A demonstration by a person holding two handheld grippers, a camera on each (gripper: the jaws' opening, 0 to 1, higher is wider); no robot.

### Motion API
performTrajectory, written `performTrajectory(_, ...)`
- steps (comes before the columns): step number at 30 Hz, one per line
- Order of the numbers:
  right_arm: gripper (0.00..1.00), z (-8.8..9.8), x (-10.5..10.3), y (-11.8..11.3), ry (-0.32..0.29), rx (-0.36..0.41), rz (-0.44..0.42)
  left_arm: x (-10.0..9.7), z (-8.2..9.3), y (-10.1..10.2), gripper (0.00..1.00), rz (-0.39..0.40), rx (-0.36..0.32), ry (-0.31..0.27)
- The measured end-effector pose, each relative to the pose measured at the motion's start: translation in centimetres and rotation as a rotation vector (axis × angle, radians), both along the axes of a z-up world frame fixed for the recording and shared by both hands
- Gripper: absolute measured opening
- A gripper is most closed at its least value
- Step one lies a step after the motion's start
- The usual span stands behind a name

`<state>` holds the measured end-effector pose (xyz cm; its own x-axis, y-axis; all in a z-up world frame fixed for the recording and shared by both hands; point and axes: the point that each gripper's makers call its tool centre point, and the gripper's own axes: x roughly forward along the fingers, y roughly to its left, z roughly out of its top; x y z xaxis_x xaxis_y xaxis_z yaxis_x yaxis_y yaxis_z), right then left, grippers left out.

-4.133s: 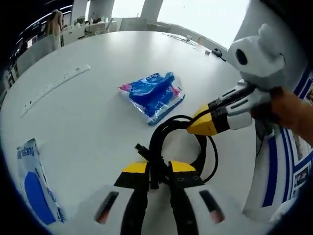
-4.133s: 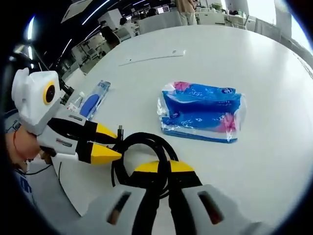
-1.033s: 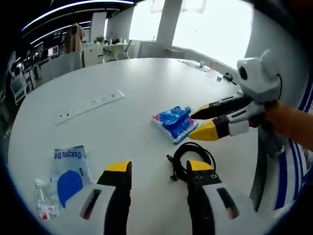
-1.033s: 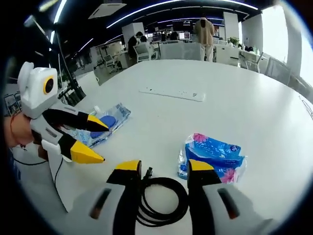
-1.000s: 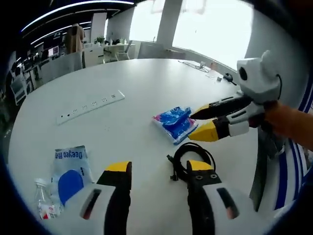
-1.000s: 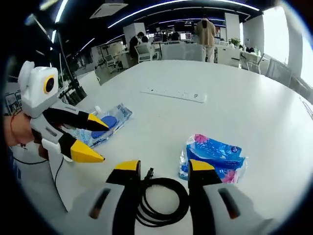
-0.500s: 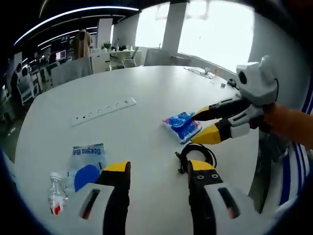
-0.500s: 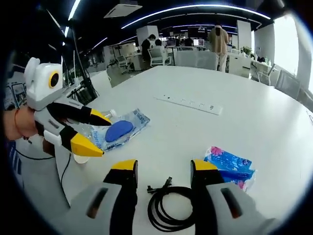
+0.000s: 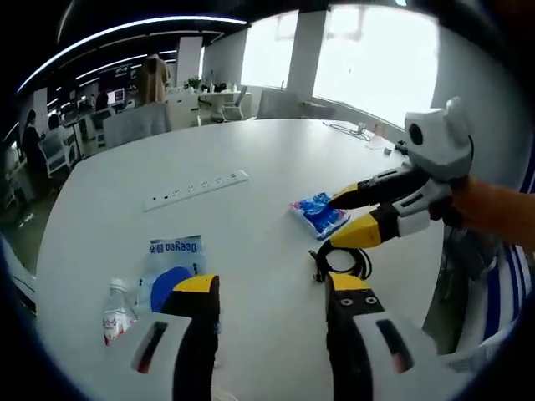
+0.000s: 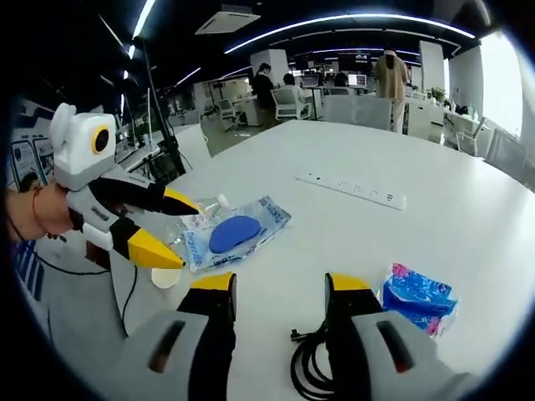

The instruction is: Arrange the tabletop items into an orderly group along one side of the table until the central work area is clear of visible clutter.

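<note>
Left tool (image 9: 269, 288) jaws spread, nothing held; right tool (image 10: 278, 288) jaws spread, nothing held.

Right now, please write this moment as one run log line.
left gripper: open | right gripper: open | cable: coiled beside tissue pack | pouch, bottle: apart

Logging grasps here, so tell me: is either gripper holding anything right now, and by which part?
Nothing is held. The left gripper and right gripper are both open and empty above the table; the black cable lies loose.
</note>
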<state>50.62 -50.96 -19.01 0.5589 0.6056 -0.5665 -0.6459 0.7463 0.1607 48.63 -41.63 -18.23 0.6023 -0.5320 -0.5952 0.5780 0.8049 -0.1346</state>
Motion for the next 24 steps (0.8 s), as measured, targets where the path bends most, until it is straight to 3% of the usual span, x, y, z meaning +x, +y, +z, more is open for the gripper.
performTrajectory(16, 0.45, 1.0, -2.2, 3.8, -0.004, 0.014, 0.082, -2.6, 2.1, 5.3, 0.58, 0.055, 0.004, -0.025)
performTrajectory(24, 0.49, 0.6, -3.4, 6.1, 0.013, 0.008, 0.136, -4.2, 1.7, 8.4, 0.6, 0.096, 0.011, -0.008)
